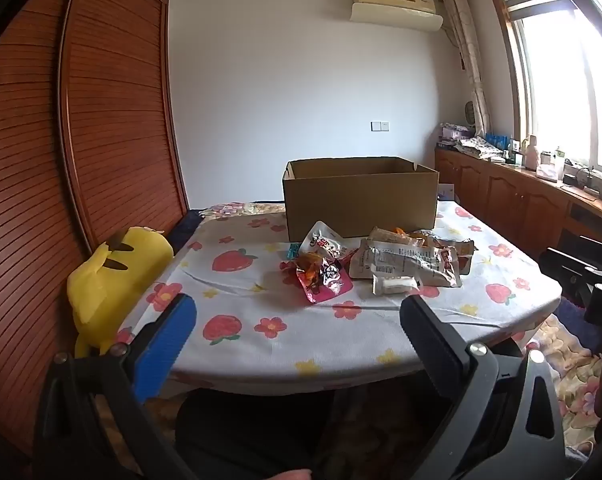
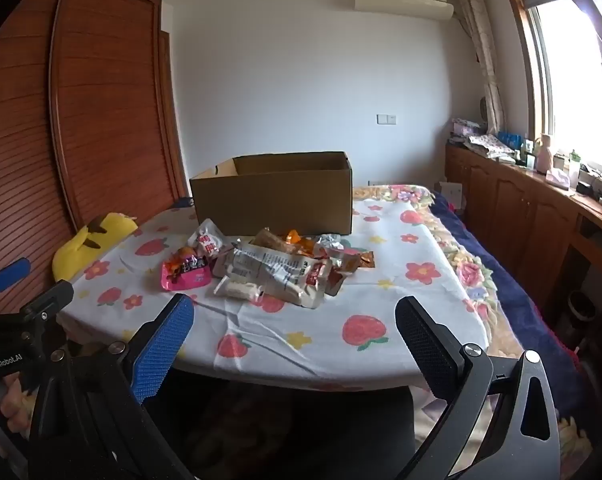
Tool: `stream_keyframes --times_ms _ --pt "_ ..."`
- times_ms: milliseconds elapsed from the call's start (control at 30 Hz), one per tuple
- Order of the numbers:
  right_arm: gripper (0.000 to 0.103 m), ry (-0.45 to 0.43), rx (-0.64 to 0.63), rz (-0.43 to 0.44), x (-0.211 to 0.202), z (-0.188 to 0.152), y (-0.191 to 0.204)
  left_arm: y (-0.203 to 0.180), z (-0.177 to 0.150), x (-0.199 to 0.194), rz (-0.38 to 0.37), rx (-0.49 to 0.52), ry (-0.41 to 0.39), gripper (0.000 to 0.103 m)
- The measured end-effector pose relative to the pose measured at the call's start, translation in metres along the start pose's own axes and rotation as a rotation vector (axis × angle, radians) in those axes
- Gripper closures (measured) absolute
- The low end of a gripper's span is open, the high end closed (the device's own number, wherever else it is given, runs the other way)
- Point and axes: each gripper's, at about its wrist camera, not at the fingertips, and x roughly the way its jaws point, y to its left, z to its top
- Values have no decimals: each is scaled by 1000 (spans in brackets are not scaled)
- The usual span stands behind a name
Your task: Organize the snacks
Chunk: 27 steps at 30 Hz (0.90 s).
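Note:
A pile of snack packets (image 1: 385,260) lies on the strawberry-print tablecloth (image 1: 237,320), in front of an open, empty-looking cardboard box (image 1: 361,200). A pink packet (image 1: 325,280) and a small white bar (image 1: 393,284) lie at the pile's near edge. My left gripper (image 1: 297,316) is open and empty, held near the table's front edge, short of the pile. In the right wrist view the pile (image 2: 273,268), pink packet (image 2: 187,274) and box (image 2: 273,200) show too. My right gripper (image 2: 295,320) is open and empty, also short of the pile.
A yellow plush toy (image 1: 117,280) sits at the table's left edge beside a wooden louvred wardrobe (image 1: 81,160). Wooden cabinets (image 2: 541,216) with clutter run under the window at right. A floral blanket (image 2: 481,272) lies right of the table.

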Motion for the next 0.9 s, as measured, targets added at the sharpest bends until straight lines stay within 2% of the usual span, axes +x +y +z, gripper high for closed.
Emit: stream_keyframes --times_ms 900 --pt "0 -2 0 -1 -1 0 0 0 2 -3 14 8 -9 0"
